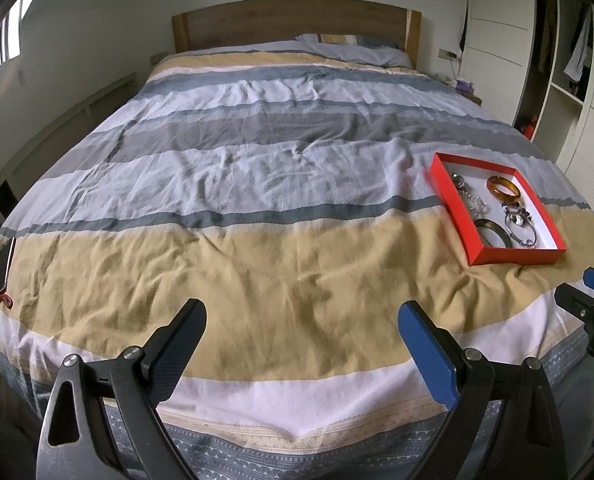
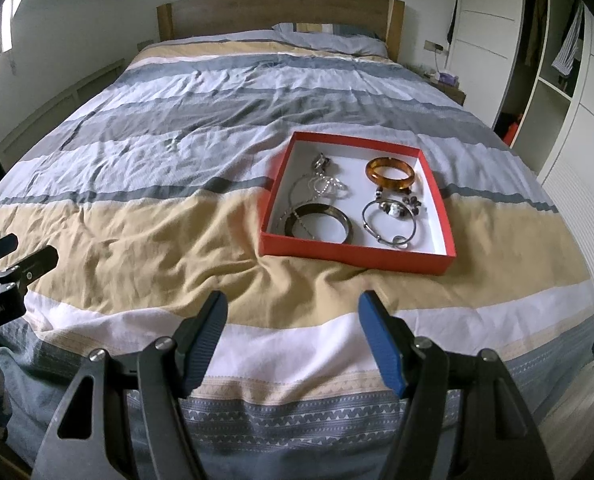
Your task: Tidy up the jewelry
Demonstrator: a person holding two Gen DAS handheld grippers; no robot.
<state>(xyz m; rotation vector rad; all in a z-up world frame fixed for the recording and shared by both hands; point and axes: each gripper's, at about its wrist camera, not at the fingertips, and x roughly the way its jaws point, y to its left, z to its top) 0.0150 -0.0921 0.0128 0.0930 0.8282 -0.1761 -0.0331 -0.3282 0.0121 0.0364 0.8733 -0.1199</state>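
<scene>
A red box (image 2: pixel 357 254) sits on the bed (image 2: pixel 157 232) near its foot edge, toward the right side; inside lie an amber bangle (image 2: pixel 391 174), a dark bangle (image 2: pixel 319 224), a silver bracelet (image 2: pixel 391 226) and a tangled chain (image 2: pixel 325 184). The left gripper (image 1: pixel 301 320) and right gripper (image 2: pixel 293 310) hover over the foot edge, both spread wide and holding nothing; a phone (image 1: pixel 4 266) lies at the bed's left edge.
</scene>
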